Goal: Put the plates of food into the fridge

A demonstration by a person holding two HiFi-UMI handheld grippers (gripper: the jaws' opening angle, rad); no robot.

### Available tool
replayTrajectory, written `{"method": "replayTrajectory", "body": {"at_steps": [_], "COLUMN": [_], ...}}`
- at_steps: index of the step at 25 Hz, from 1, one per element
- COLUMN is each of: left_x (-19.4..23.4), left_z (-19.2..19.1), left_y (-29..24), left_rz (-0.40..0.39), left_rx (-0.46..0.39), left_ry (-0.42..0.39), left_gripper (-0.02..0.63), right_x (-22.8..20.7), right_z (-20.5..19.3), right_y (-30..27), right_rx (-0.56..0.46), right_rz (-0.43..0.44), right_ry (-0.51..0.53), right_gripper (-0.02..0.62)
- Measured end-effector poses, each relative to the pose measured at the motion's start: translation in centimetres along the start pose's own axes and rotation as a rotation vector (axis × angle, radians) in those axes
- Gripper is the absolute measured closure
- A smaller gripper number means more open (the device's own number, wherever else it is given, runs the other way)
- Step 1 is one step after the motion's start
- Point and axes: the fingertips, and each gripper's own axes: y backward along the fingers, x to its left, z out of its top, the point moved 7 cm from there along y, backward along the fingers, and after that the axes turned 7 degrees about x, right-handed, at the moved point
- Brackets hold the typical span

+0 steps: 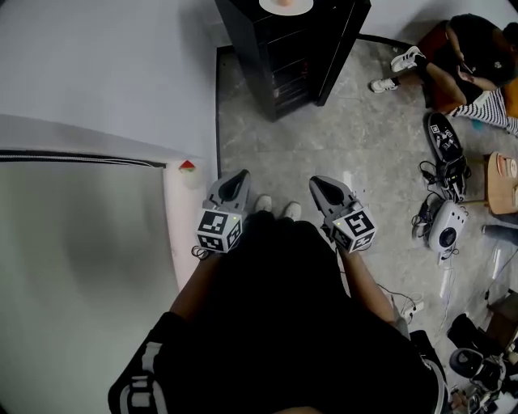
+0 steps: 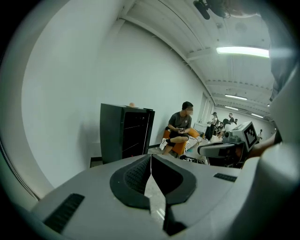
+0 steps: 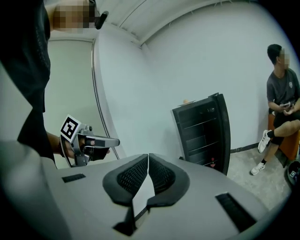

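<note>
Fridge (image 1: 295, 57) stands ahead; left claw (image 1: 240, 175), right claw (image 1: 316, 183) closed.

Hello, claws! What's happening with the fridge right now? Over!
Left claw and right claw shut, both empty. Fridge stands ahead, plate on top. Nothing blocking the floor between.

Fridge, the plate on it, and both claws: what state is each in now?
Fridge: upright by the wall, shelves showing; can't tell whether a door covers them.
Plate: on top of the fridge, not yet inside.
Left claw: shut, empty.
Right claw: shut, empty.
</note>
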Motion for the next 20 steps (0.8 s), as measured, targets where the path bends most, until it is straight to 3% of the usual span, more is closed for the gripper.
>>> {"method": "replayTrajectory", "body": {"at_steps": [9, 20], "left_x": [-2.2, -1.8], "left_z": [0.1, 1.1], "left_y": [-1.6, -3.4], "left_rz": [0.024, 0.030], "left_rx": [0.003, -0.006], "left_ry": [0.009, 0.006], "left_gripper": [0.583, 0.583], "right_x": [-3.4, -5.8], "right_z": [-2.1, -0.9], "right_y": [2.6, 1.9], "right_rx": [0.010, -0.002], "right_rz": [-0.012, 0.005], "right_ry": [-0.077, -0.094], "right_gripper": [0.570, 0.569]}}
